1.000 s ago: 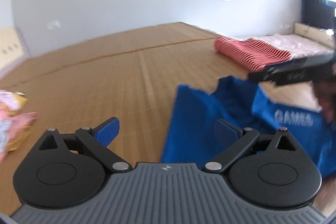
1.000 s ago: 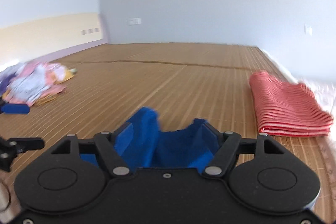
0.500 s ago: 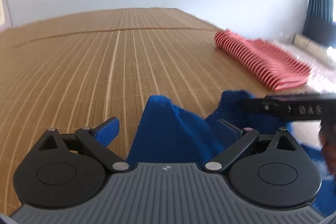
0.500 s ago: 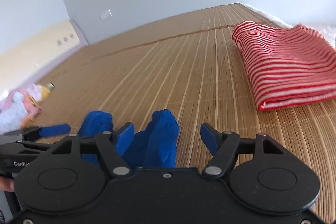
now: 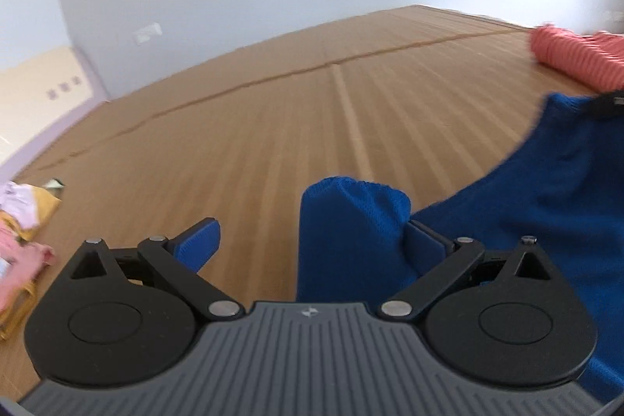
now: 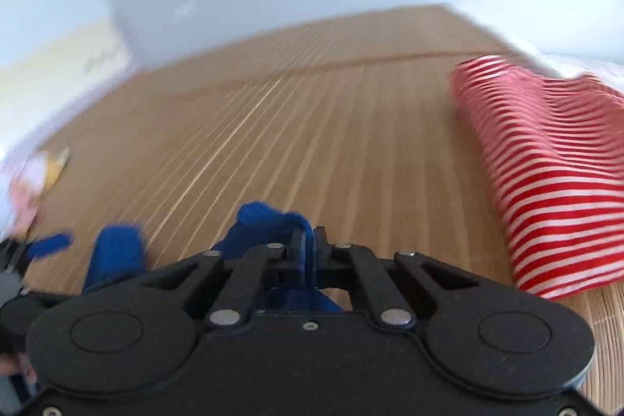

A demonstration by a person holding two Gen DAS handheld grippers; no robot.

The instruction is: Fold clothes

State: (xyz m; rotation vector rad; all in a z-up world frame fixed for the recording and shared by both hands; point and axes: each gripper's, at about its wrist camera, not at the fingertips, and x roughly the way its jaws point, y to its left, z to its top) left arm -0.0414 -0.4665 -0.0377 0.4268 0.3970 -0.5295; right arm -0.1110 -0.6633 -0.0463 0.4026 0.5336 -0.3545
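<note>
A blue garment (image 5: 546, 182) lies on the bamboo mat at the right of the left wrist view. One bunched edge of it (image 5: 351, 221) stands between the jaws of my left gripper (image 5: 312, 240), which is open, the cloth against the right finger. My right gripper (image 6: 308, 244) is shut on another edge of the blue garment (image 6: 265, 225). The left gripper's blue fingertip (image 6: 50, 244) shows at the far left of the right wrist view. The tip of the right gripper (image 5: 608, 102) shows at the right edge of the left wrist view.
A folded red-and-white striped garment (image 6: 546, 162) lies on the mat to the right; it also shows in the left wrist view (image 5: 577, 53). A pile of pink and yellow clothes (image 5: 19, 240) lies at the left. The bamboo mat (image 5: 273, 127) stretches to the walls.
My right gripper has closed on the blue garment's edge; it was open half a second ago. Both views have swung, and the left gripper stays open around the bunched cloth.
</note>
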